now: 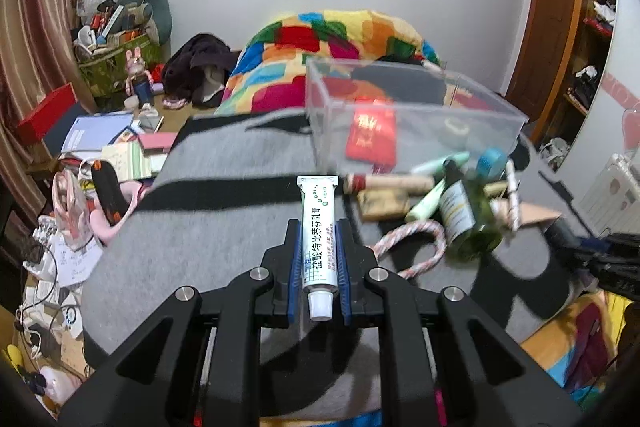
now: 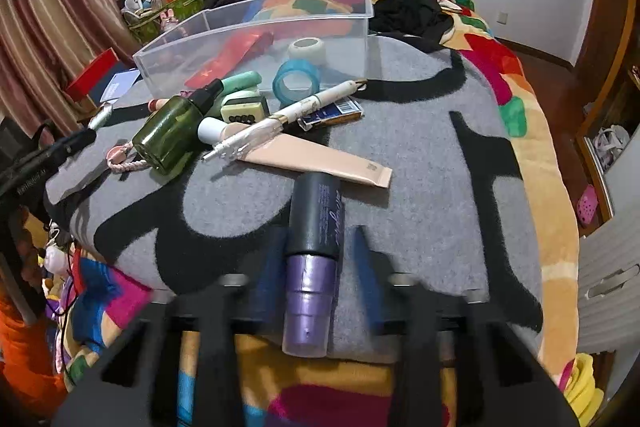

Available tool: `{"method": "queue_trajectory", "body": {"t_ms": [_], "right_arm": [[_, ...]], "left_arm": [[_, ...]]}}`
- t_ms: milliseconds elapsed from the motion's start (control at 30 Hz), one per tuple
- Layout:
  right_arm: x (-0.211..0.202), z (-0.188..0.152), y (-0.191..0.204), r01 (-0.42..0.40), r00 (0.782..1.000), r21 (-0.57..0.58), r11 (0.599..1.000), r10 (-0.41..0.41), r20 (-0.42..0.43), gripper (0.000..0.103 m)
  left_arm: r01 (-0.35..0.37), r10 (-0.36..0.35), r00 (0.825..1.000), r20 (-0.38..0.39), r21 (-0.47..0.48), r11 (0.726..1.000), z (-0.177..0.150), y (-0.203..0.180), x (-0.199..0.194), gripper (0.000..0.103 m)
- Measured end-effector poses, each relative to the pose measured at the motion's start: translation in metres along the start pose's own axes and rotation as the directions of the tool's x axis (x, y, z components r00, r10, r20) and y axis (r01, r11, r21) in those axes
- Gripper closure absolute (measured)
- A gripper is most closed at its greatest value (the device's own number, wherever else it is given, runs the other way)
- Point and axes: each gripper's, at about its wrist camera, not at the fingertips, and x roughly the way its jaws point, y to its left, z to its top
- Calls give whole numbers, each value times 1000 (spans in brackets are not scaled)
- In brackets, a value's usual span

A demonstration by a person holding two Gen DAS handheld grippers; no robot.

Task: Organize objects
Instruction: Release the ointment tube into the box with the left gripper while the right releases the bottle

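- Left gripper [image 1: 318,227]: black frame, blue pads, clamped on a small white ointment tube with green-and-blue print [image 1: 317,227]; white screw cap pointed back at the camera, crimped end forward, tube clear of the bedding below.
- Right gripper [image 2: 320,247]: blue fingers [image 2: 370,269] sat either side of a dark grey cylindrical cosmetic bottle with a metallic purple cap [image 2: 314,259]. Frame blurred, so pad contact could not be confirmed; no earlier frame to compare. Bottle lay lengthwise, purple cap toward the camera, at the near edge of the grey blanket with black pattern [image 2: 420,155].
- Just beyond the bottle: flat beige squeeze tube [image 2: 320,159], its crimped end touching the bottle's far end.
- Across the beige tube: white pen-shaped applicator with gold band [image 2: 288,115], tilted.
- Left of these: green translucent bottle with black pump top [image 2: 172,131], lying on its side, resting on a pink-and-white braided cord [image 2: 124,163].
- Further back: blue flat card box [image 2: 332,113], blue tape ring [image 2: 296,81], mint-green tubes [image 2: 240,81].
- Clear rectangular plastic bin [image 2: 168,67] stood behind the pile, holding a red packet [image 2: 232,55] and a white tape roll [image 2: 306,49].
- Multicoloured patchwork quilt [image 2: 516,75] lay under and behind the blanket.
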Motion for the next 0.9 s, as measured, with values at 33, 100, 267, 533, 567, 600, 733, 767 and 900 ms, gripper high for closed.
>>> {"method": "queue_trajectory", "body": {"t_ms": [33,100,267,533,567,600,733,767,900], "right_arm": [[-1,1,1,-1,1000,-1,1000,1,7,79],[-4,5,2,5,1000,-8,1000,-5,28,79],[-23,32,1,-32,992,-5,999,32,119,80],[-31,95,10,-39,971,-37,999,47,235,79],[-30,102,11,-38,970,-40,998,47,240,79],[-27,110,12,-40,969,-44,998,49,242,79],[-10,139,14,-67,972,-48,997,76,222,79],[-4,146,15,-78,974,-46,996,86,211,79],[24,169,15,-91,983,-41,995,96,158,79]], "left_arm": [[2,-2,1000,11,4,1000,4,-2,-2,88],[9,-9,999,33,13,1000,14,-6,-4,88],[43,-46,996,74,40,998,39,-11,-6,88],[74,-78,993,92,43,996,74,-18,12,88],[80,-84,993,88,41,996,78,-19,16,88],[86,-89,992,85,38,996,81,-19,19,88],[122,-123,991,47,26,992,96,-22,38,88],[128,-128,991,32,24,992,100,-23,44,88],[155,-154,987,-34,23,988,110,-28,69,88]]}}
